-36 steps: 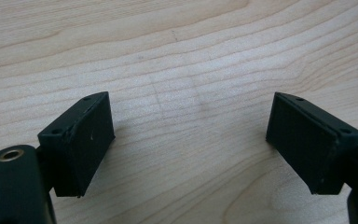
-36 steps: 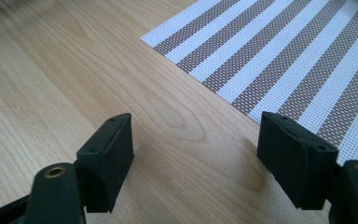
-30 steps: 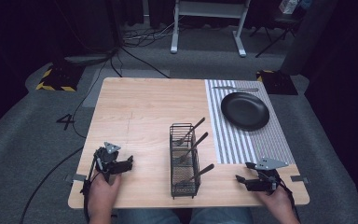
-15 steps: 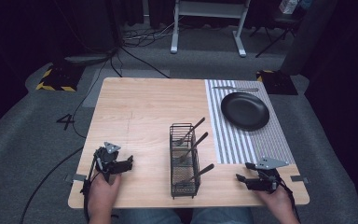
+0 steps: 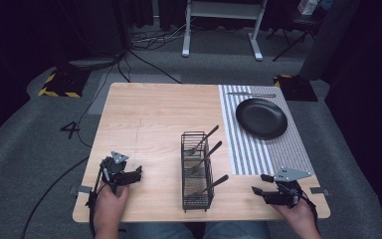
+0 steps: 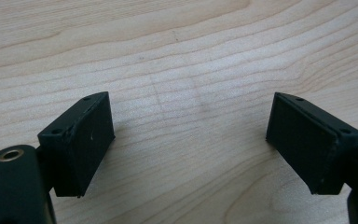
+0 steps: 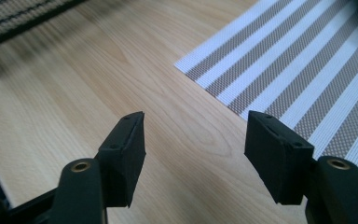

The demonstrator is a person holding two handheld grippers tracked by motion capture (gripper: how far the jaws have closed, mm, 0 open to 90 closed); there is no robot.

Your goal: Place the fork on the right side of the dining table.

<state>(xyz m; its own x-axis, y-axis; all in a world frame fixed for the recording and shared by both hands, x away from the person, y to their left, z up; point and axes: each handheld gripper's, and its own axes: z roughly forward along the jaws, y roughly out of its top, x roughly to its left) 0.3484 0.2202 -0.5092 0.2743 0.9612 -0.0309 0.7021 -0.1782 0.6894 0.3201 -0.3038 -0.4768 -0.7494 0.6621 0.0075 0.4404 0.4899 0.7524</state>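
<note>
A black plate (image 5: 261,117) sits on a grey-and-white striped placemat (image 5: 266,149) at the wooden table's (image 5: 154,119) far right, with a metal utensil (image 5: 251,94) lying just beyond the plate.

A single digit, "4" (image 5: 71,130), is marked in dark strokes on the grey floor (image 5: 40,149), just off the left edge of the table (image 5: 149,114). Farther back on that side of the table, a floor plate carries yellow-and-black hazard stripes (image 5: 57,92). No brand, label or other writing can be read elsewhere.
</note>
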